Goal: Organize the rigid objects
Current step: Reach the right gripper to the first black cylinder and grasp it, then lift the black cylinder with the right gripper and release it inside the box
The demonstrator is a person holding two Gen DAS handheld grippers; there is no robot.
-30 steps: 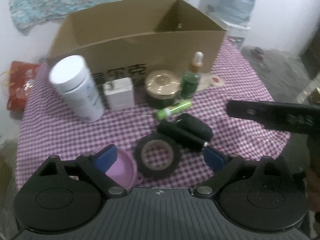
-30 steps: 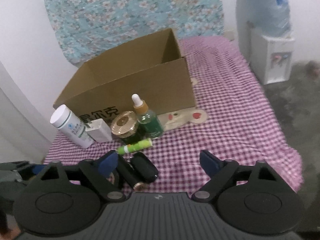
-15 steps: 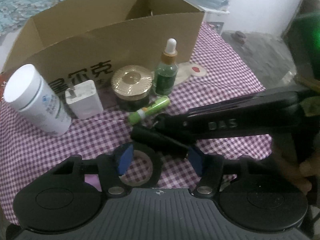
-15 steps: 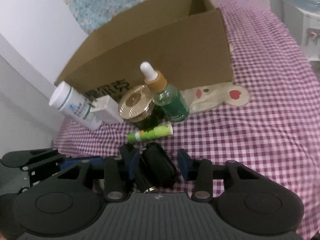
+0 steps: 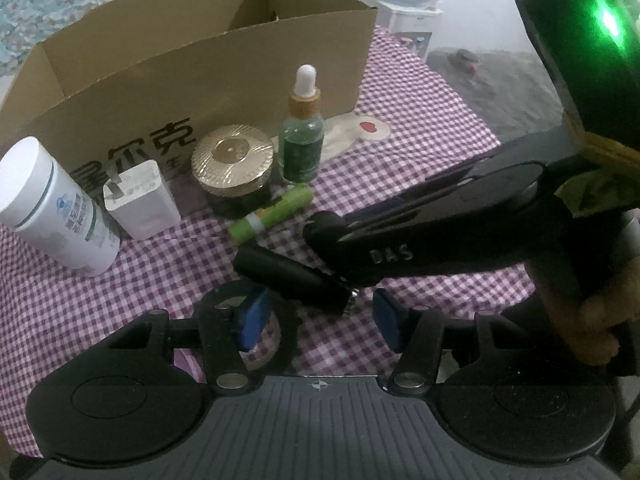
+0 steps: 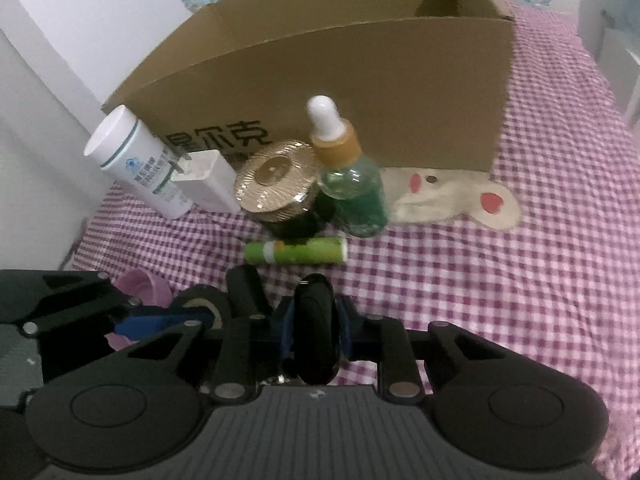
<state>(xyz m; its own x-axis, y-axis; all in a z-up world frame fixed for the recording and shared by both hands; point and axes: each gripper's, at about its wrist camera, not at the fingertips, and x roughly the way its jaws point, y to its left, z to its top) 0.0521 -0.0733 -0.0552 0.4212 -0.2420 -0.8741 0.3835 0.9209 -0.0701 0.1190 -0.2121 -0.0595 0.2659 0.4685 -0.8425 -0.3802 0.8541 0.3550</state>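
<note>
Purple gingham cloth covers the table before an open brown cardboard box. Right gripper, jaws just narrowed, clamps a black rounded case for boxing; left gripper, half-closed, straddles the black tape roll's rim without pinching it.

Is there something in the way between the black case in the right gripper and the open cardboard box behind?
Yes. The gold-lidded jar, the dropper bottle and the green tube stand between the black case and the cardboard box; lifting over them looks necessary.
</note>
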